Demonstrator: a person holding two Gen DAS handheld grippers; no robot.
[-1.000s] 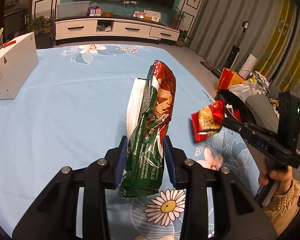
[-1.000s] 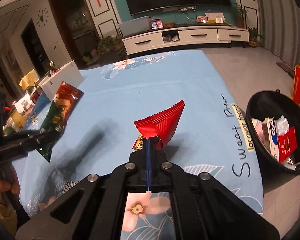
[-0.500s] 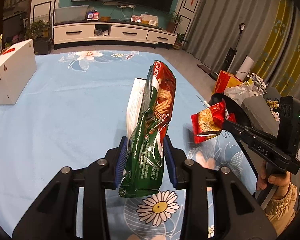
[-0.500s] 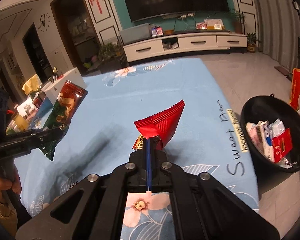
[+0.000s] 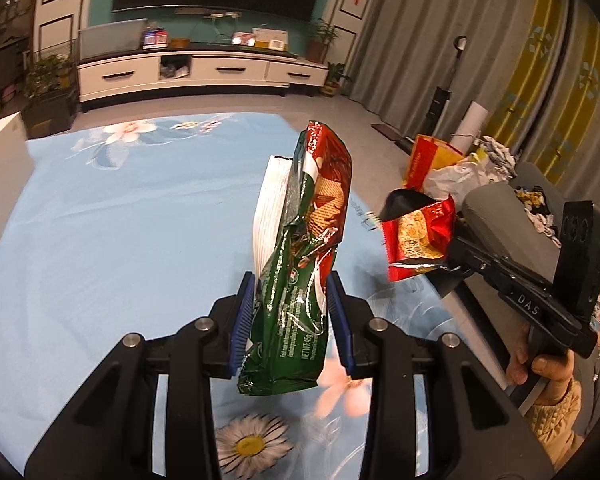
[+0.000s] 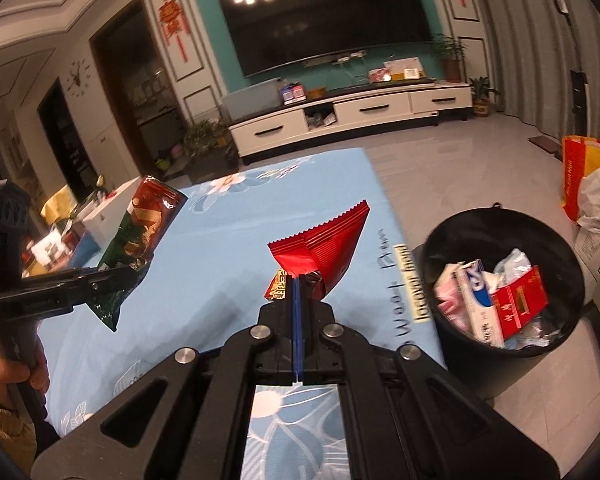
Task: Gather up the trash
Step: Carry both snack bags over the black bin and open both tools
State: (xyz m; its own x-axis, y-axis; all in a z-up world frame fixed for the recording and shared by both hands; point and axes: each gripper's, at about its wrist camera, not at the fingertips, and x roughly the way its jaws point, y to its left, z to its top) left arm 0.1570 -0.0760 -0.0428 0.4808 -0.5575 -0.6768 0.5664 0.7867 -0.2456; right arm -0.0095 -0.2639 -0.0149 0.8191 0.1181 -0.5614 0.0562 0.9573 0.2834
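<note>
My left gripper [image 5: 291,308] is shut on a green and red snack bag [image 5: 304,248] and holds it upright above the blue flowered tablecloth [image 5: 120,220]. It also shows in the right wrist view [image 6: 140,236]. My right gripper [image 6: 298,280] is shut on a red snack wrapper [image 6: 324,244], which shows in the left wrist view [image 5: 418,236] too, held above the table's right edge. A black trash bin [image 6: 504,276] with several wrappers stands on the floor to the right of the table.
A white box [image 5: 0,176] sits at the table's left. Bags and clutter [image 5: 460,164] lie on the floor to the right, beyond the bin. A white TV cabinet [image 6: 348,116] stands at the far wall.
Both grippers have risen and moved a little to the right with their wrappers. The red wrapper is now nearer the bin.
</note>
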